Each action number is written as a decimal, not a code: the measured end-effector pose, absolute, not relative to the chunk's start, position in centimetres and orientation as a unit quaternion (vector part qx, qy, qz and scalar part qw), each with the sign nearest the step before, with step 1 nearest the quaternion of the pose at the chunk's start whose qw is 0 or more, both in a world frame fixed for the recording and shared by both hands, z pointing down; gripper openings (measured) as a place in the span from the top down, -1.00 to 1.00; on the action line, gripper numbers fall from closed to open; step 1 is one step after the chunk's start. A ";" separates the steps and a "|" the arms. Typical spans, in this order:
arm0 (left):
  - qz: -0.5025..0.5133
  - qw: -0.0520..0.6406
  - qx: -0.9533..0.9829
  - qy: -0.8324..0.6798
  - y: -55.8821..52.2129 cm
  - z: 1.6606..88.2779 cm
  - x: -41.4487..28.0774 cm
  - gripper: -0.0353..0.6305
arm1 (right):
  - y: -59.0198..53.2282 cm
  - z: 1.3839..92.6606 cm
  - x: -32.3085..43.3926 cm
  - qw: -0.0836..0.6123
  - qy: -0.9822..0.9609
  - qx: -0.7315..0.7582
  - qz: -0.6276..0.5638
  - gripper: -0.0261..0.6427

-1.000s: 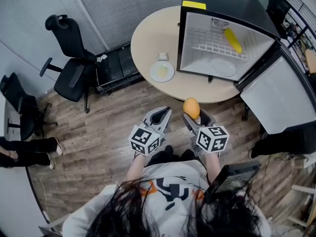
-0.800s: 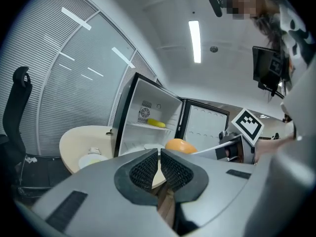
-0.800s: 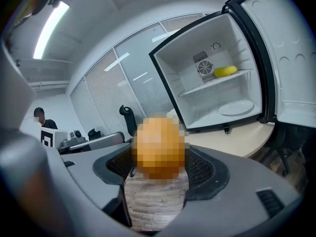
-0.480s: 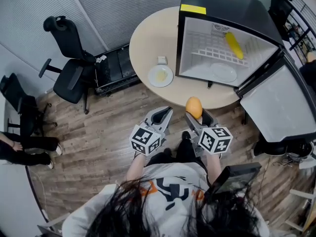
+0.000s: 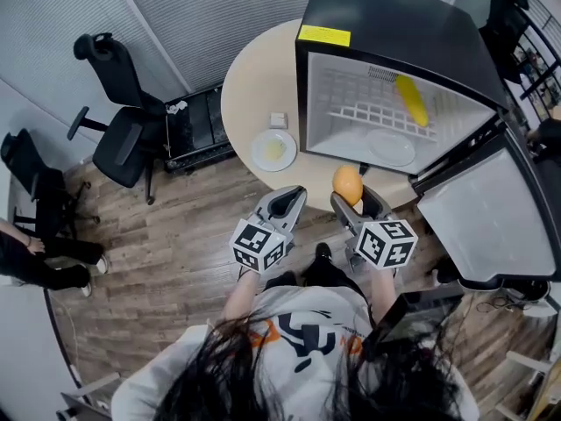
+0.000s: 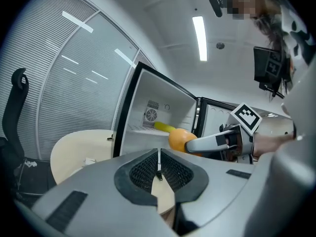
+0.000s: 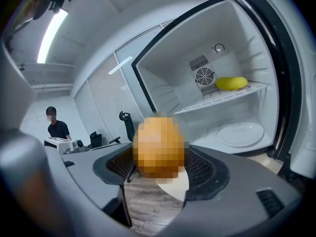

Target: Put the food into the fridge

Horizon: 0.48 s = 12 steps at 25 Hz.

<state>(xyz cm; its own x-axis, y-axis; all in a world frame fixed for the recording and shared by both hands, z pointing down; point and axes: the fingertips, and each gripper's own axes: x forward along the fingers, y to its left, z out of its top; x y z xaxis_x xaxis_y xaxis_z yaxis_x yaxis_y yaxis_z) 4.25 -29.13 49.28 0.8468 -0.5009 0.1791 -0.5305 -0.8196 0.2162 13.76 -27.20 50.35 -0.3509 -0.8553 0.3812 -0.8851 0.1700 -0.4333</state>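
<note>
An orange (image 5: 348,183) sits between the jaws of my right gripper (image 5: 351,195), which is shut on it just in front of the round table's (image 5: 254,95) near edge. In the right gripper view the orange (image 7: 159,146) shows as a blurred patch before the open mini fridge (image 7: 222,98). The fridge (image 5: 386,68) stands on the table with its door (image 5: 473,217) swung open to the right. A yellow banana (image 5: 411,98) lies on its wire shelf and a white plate (image 5: 391,147) on its floor. My left gripper (image 5: 285,203) is shut and holds nothing; the orange (image 6: 180,139) shows to its right.
A small white plate (image 5: 274,150) with a pale food piece and a small white box (image 5: 277,120) lie on the table left of the fridge. Black office chairs (image 5: 123,112) stand at the left on the wood floor. A person (image 7: 58,128) stands far off.
I have stepped closer to the table and fridge. Both grippers moved forward, and the orange now sits at the table's edge near the fridge opening.
</note>
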 end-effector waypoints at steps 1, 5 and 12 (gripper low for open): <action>0.057 0.130 0.952 -0.271 -29.5 49.2 4.8 0.86 | -27.7 50.2 14.3 0.025 -0.766 0.568 0.301 -0.03; 0.057 0.131 0.951 -0.276 -31.1 49.3 6.9 0.86 | -29.7 49.8 16.2 0.030 -0.773 0.562 0.293 -0.03; 0.061 0.132 0.948 -0.282 -32.7 49.7 9.8 0.86 | -32.9 48.9 19.2 0.050 -0.786 0.558 0.263 -0.03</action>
<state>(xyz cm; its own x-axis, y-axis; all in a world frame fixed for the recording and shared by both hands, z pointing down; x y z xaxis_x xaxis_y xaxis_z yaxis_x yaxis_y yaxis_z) 9.82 -32.66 49.72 0.8340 -0.5181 0.1897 -0.5503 -0.8064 0.2167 19.20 -32.90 48.89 -0.3727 -0.8504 0.3714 -0.9028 0.2396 -0.3571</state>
